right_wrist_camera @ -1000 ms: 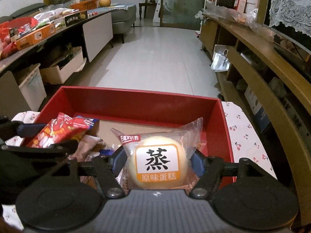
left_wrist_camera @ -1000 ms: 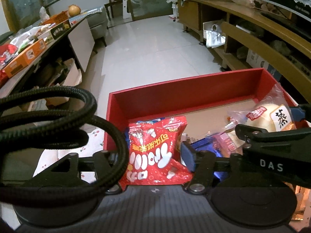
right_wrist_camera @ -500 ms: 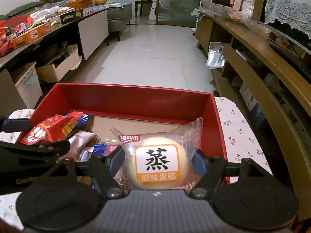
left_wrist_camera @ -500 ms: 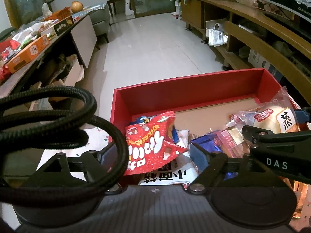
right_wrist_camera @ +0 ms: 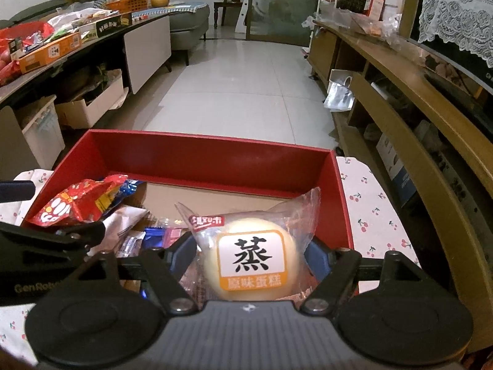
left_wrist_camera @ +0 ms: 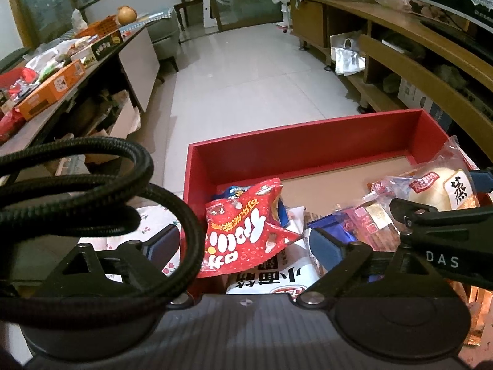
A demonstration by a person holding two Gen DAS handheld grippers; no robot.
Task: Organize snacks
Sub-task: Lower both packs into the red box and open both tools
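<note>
One red box, open-topped, on a cloth with a cherry print; far half of its brown floor bare, near half filled with snack packets.
One steamed cake in a clear wrapper, round, pale, white label with a black character; lies at the box's right near corner, between the blue pads of the right gripper. The jaws have just been opening; whether the pads press the wrapper I cannot tell.
One red snack bag, white lettering, tilted against the box's left wall atop other packets. The left gripper stands spread wide, jaws just opened, left pad outside the box wall, right pad clear of the bag: bag released.
One white packet with black characters, under the red bag.
Several small blue and pink packets, mid-box, between the two larger items.
</note>
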